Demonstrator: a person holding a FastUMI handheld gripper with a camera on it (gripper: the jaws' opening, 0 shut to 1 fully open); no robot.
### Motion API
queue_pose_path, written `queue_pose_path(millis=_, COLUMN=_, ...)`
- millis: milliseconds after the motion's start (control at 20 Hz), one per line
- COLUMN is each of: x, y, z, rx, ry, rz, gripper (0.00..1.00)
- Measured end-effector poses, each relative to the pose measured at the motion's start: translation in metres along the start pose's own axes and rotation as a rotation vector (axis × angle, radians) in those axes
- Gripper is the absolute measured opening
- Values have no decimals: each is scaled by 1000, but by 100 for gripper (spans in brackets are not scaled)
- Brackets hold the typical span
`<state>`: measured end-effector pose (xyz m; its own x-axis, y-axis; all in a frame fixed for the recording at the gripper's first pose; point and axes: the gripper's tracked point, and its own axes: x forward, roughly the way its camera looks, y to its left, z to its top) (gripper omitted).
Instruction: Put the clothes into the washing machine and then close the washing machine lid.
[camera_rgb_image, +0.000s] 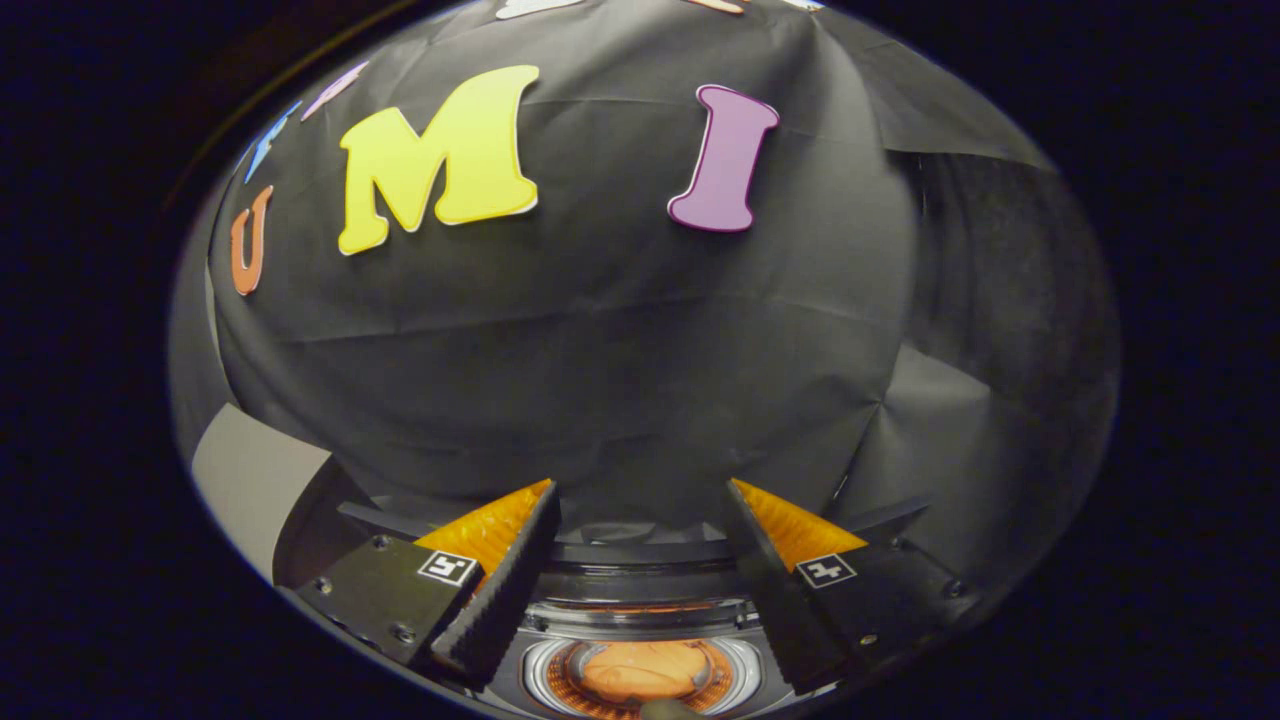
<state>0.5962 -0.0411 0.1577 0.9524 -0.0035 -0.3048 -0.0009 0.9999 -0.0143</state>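
Note:
My gripper (642, 490) is open, and there is nothing between its fingers. Below and between the fingers lies the top of the washing machine (640, 585), a dark curved band with a shiny strip. Nearer to me is its round drum opening with a pale rim (535, 668). An orange piece of clothing (645, 668) lies bunched inside the drum. I cannot tell whether the lid stands up or lies down. The fingers hang above the machine and touch nothing.
The booth's black cloth wall (620, 340) rises close behind the machine. A pale grey panel (250, 480) stands to the left of the left finger.

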Motion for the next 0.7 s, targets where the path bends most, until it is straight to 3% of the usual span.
queue_pose_path(millis=300, x=-7, y=0, z=-2, rx=1, ry=-126, rz=30, gripper=100)
queue_pose_path(millis=700, x=-24, y=1, z=-14, rx=-9, ry=-142, rz=40, gripper=100)
